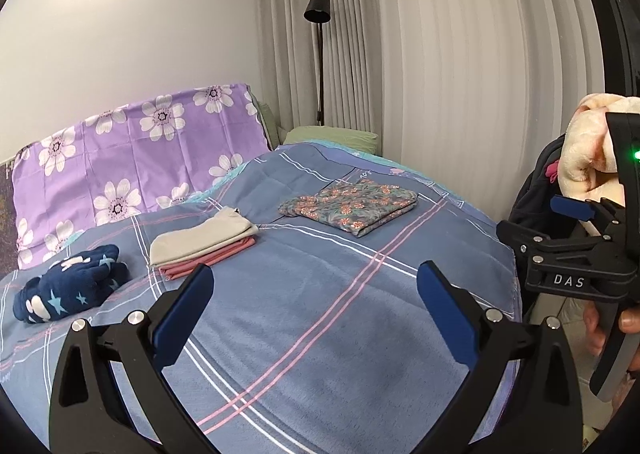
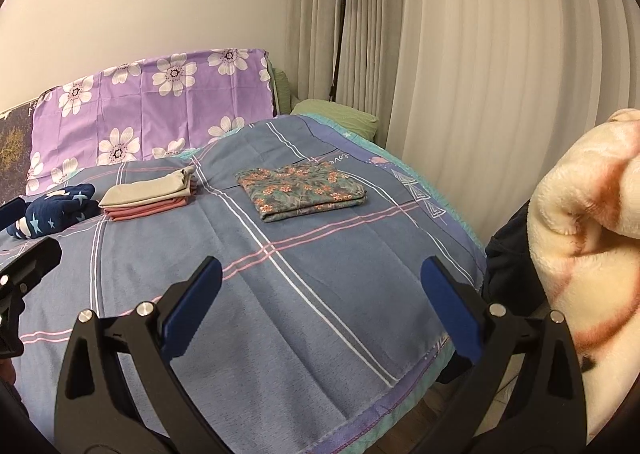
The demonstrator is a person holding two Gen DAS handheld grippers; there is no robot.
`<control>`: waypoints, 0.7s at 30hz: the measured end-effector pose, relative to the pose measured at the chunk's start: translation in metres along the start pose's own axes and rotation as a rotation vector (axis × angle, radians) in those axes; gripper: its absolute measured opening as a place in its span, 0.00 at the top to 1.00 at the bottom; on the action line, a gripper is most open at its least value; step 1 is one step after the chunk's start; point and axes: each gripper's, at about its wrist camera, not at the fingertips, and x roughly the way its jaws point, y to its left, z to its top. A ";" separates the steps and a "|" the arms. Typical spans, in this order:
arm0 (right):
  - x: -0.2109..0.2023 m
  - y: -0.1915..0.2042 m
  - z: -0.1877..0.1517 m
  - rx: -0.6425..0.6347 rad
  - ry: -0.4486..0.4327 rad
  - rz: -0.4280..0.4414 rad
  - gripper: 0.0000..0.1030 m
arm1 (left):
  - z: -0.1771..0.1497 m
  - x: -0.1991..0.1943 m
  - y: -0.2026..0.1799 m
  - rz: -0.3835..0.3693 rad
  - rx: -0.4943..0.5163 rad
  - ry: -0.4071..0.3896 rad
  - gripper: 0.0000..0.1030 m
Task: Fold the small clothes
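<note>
1. My left tool (image 1: 316, 294) hangs above the near part of the bed (image 1: 320, 334) with its blue pads spread wide and nothing between them.
2. My right tool (image 2: 322, 290) hovers over the same bedspread, fingers likewise spread apart and empty. From the left wrist view I see it at the right edge, gripped by a hand (image 1: 616, 330).
3. The folded clothes lie across the far half of the bed. A floral-print piece (image 2: 302, 192) sits folded flat toward the right, near the middle.
4. To its left, well apart from it, a beige garment (image 2: 150, 190) rests folded on top of a pink one (image 2: 148, 210) — a small neat stack.
5. Further left, just beside that stack, a navy star-patterned item (image 1: 70, 290) lies bunched, not flat.
6. A fluffy cream blanket (image 2: 580, 246) with pinkish marks is heaped off the right side of the bed, over something dark; what carries it I cannot tell.
7. Behind the bed — a purple flowered cover (image 1: 132, 158), a green pillow (image 1: 332, 134), a black floor lamp (image 1: 318, 10) and pale curtains (image 1: 460, 54).
</note>
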 end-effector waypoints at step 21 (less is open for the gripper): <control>-0.010 0.026 -0.002 -0.016 -0.002 0.019 0.02 | -0.017 -0.003 0.019 0.012 -0.062 0.026 0.01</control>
